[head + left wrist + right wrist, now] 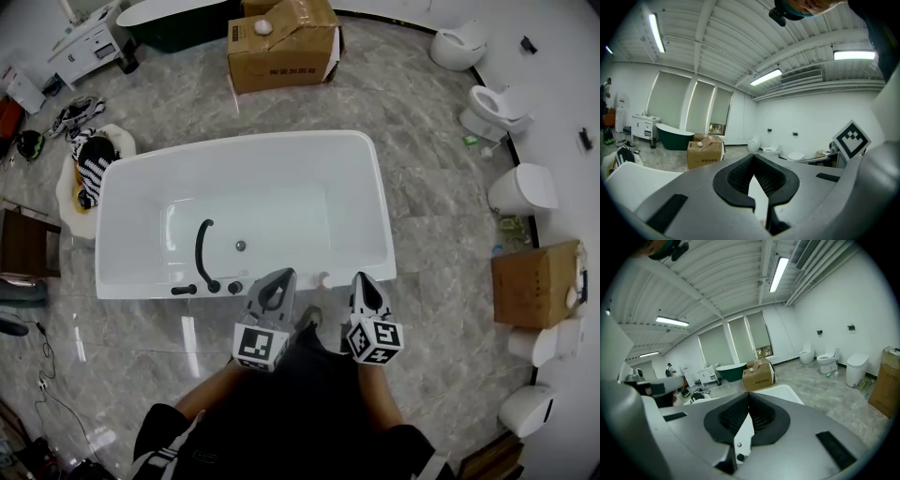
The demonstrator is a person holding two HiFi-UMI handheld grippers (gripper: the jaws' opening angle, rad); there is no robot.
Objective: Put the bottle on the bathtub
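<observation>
Left gripper (277, 278) and right gripper (365, 281) at near rim of white bathtub (234, 141) with black faucet (202, 251)

Free room and obstacles. The bathtub (234, 142) lies straight ahead. Its white rim is bare along the far side, the right end and the near-right stretch, and its basin is open. A black faucet (202, 251) arches over the near-left rim, with knobs (225, 287) beside it, blocking that corner. The left gripper (280, 275) and right gripper (364, 279), jaws closed on nothing, hang at the near rim, unobstructed. Open floor (436, 197) flanks the tub's right end. A cardboard box (281, 47) stands beyond the far side, a low loaded stand (84, 173) sits just beside the left end, and toilets (497, 111) line the right wall.
</observation>
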